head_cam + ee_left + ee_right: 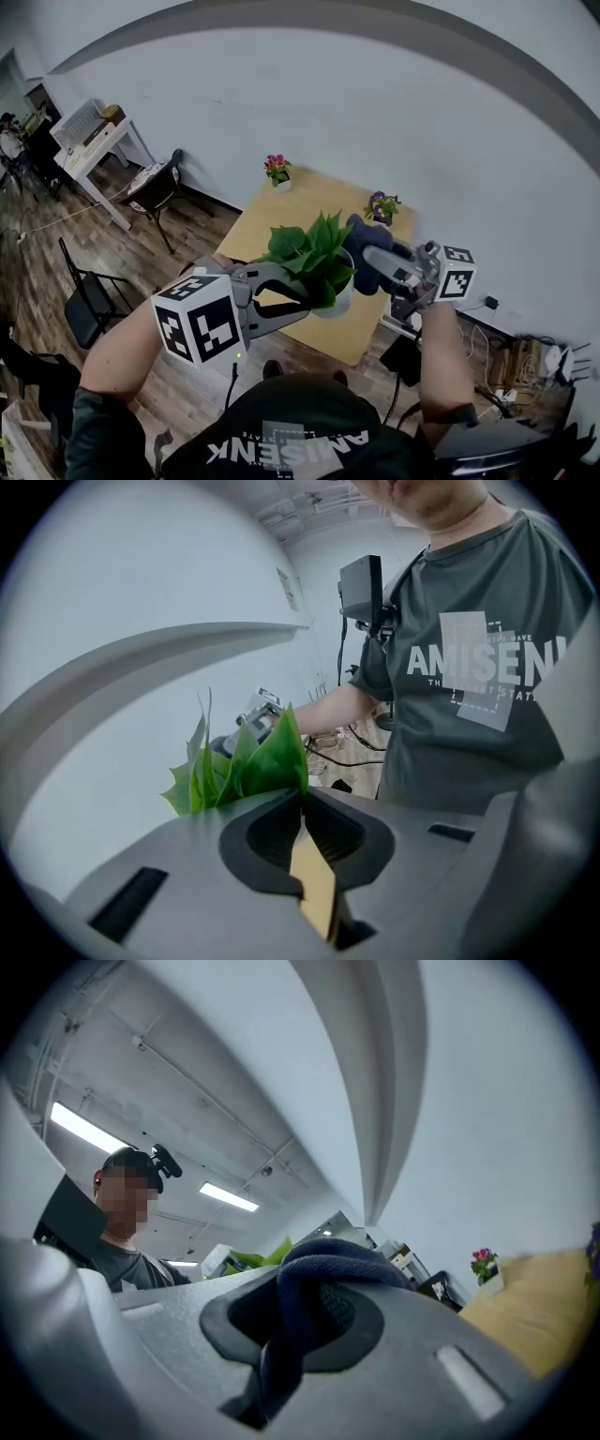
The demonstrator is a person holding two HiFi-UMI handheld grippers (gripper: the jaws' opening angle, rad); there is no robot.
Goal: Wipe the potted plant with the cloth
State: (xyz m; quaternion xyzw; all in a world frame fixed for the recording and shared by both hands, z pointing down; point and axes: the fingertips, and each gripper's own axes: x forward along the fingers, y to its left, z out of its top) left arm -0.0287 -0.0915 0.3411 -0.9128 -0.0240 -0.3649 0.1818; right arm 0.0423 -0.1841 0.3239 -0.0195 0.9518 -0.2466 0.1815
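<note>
— Left side?
— My left tool (305,295) is clenched, a leaf of the potted plant (314,246) pinched at its tips. Plant held up above the near end of the yellow tabletop (281,216), white pot (343,298) just past the tool
— And the right?
— My right tool (314,1283) is grasping the dark blue cloth (342,1262), bunched between the jaws. Cloth lies against the leaves on the plant's right side
— Anything else down there?
— Pink flowers (277,171) and purple flowers (381,206) near the far edge, well apart
</note>
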